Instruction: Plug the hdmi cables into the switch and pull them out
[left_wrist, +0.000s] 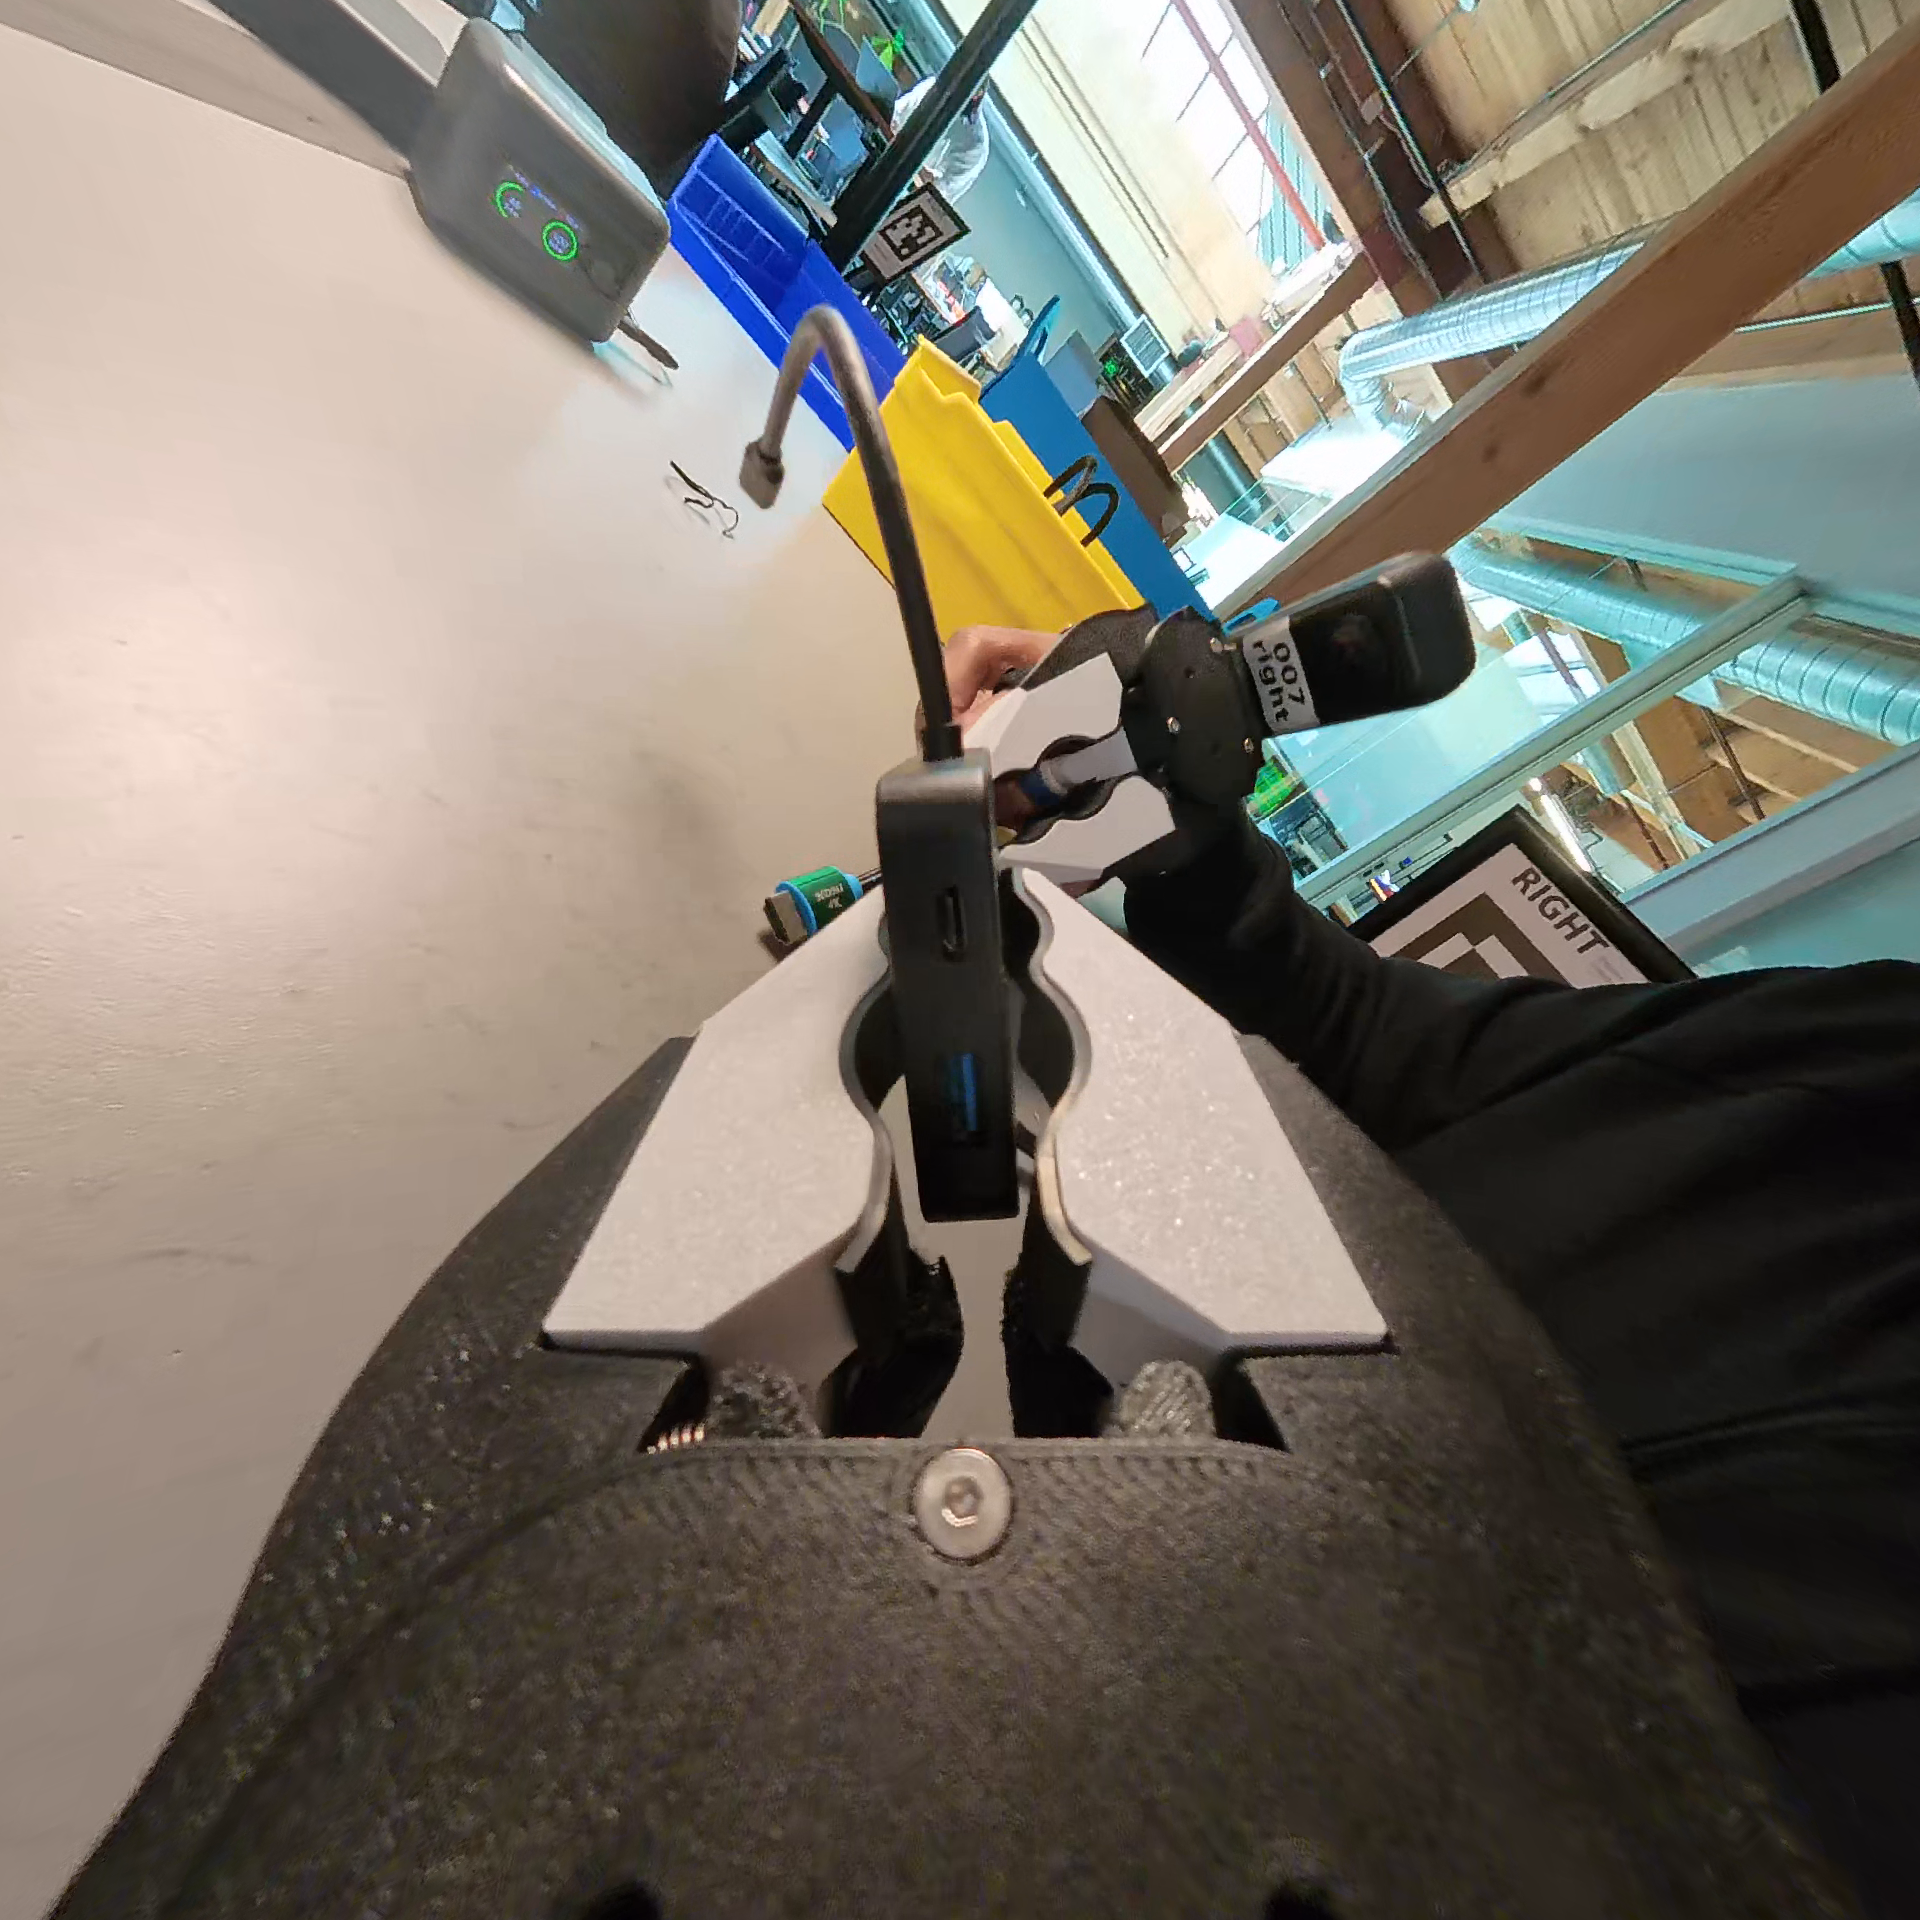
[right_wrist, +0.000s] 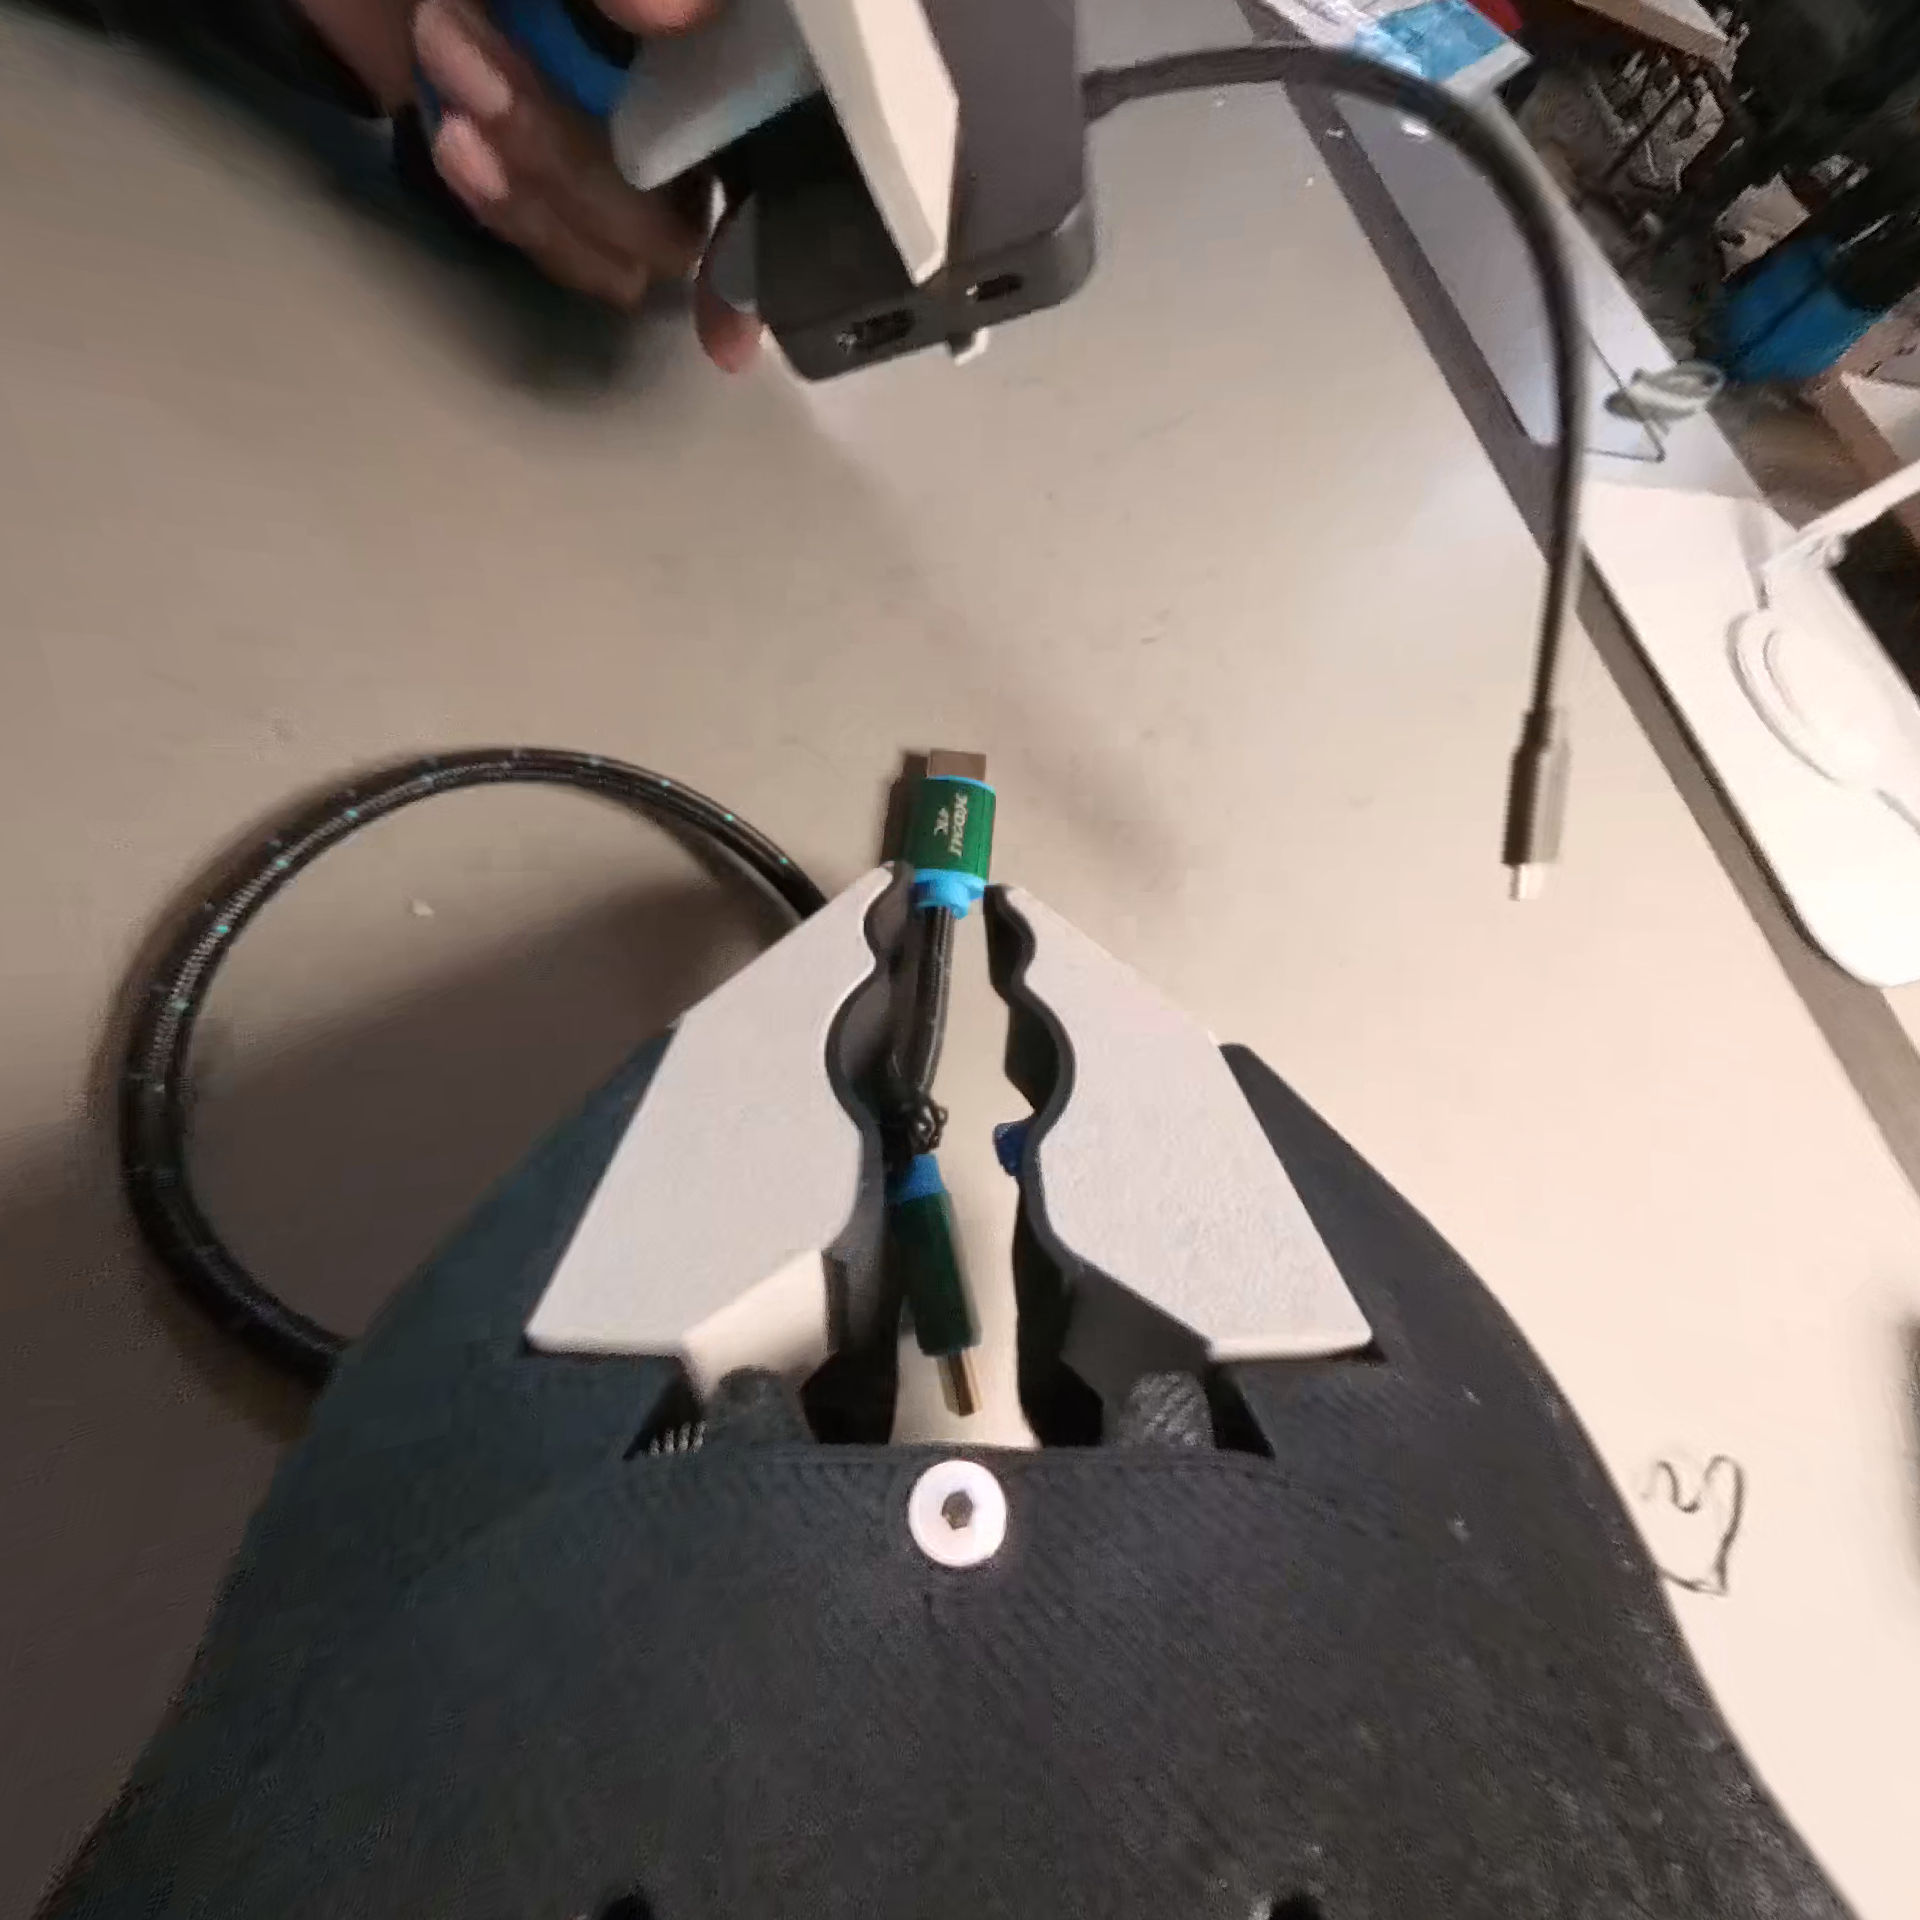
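My left gripper (left_wrist: 951, 997): fingers clamped on the switch (left_wrist: 951, 997), lifted clear of the table (left_wrist: 312, 727).
Switch axis: its long side runs forward along my fingers; a port-bearing edge faces the left wrist camera.
Switch lead (left_wrist: 883, 457): rises from the far end, arches over and hangs free; its small plug (left_wrist: 762, 473) points down at the table.
My right gripper (right_wrist: 951, 904): jaws a narrow gap apart; the HDMI cable (right_wrist: 928, 997) lies between the fingers, and I cannot tell whether they press it.
Green plug (right_wrist: 948, 821): just past my right fingertips, metal tip pointing forward toward the switch, well short of it.
Second green plug (right_wrist: 940, 1288): deep between the jaws, pointing back at the camera.
Cable loop (right_wrist: 260, 935): curls left on the table, partly hidden under the gripper body.
Hard to read: the switch in the right wrist view is blurred; a finger covers part of its port face.
Open room: bare table lies between plug and switch; the table edge (right_wrist: 1662, 935) runs to the right.
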